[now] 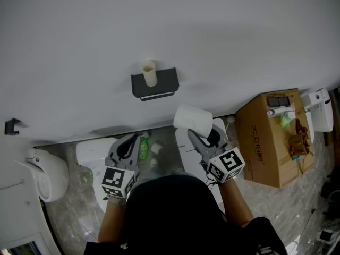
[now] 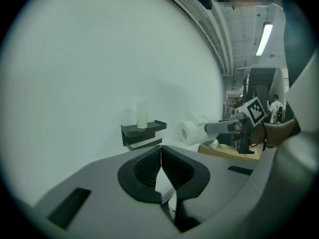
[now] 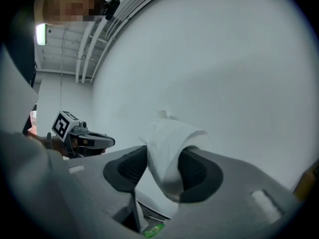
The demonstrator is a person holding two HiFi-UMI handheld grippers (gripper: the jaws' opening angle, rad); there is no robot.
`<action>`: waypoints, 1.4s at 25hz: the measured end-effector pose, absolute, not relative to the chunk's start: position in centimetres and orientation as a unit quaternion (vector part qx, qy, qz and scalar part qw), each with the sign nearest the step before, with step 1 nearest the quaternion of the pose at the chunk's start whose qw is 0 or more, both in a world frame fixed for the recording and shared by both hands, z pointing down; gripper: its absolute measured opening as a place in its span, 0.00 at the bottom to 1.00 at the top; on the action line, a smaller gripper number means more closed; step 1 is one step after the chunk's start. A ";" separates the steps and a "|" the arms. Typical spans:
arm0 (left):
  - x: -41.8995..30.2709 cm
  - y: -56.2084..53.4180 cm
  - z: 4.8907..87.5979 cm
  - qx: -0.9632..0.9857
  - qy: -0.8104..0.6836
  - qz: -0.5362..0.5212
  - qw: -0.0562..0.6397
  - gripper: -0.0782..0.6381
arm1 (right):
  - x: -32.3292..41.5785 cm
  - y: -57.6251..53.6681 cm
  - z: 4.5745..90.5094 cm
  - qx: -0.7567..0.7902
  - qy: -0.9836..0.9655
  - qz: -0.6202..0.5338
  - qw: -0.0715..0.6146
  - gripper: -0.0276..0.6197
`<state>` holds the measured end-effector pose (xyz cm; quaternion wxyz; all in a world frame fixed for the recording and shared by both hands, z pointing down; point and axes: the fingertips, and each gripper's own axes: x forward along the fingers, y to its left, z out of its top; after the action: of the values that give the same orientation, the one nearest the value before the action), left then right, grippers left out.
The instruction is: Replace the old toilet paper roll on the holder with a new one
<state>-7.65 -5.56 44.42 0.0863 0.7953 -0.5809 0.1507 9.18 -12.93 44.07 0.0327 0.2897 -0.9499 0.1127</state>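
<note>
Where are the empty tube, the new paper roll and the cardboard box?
empty tube (image 1: 149, 73), head view, middle of its side.
new paper roll (image 1: 191, 118), head view, its white outer wrap.
cardboard box (image 1: 264, 142), head view, its bare brown face.

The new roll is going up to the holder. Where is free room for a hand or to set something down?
Bare wall lies left, right and above the holder. Its shelf is free right of the cardboard tube. The cardboard box is bare at its left; its far end and right edge are cluttered. The floor around the green item is crowded.
</note>
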 end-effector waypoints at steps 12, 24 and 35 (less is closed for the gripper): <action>-10.3 -10.3 43.5 0.818 -0.551 0.155 0.061 0.13 | 8.1 -14.5 43.8 0.339 -0.933 0.113 0.032 0.34; -10.3 -17.0 38.0 0.843 -0.501 0.190 -0.055 0.13 | 9.3 -14.5 44.0 0.395 -0.911 0.113 0.038 0.34; -7.9 -22.0 34.7 0.843 -0.427 0.288 -0.157 0.25 | 11.9 -13.8 44.1 0.441 -0.889 0.119 0.038 0.34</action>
<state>-7.88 -22.03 34.72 -0.1565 0.8429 -0.4270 0.2877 11.87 -13.80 44.10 0.0381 0.4414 -0.8886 0.1189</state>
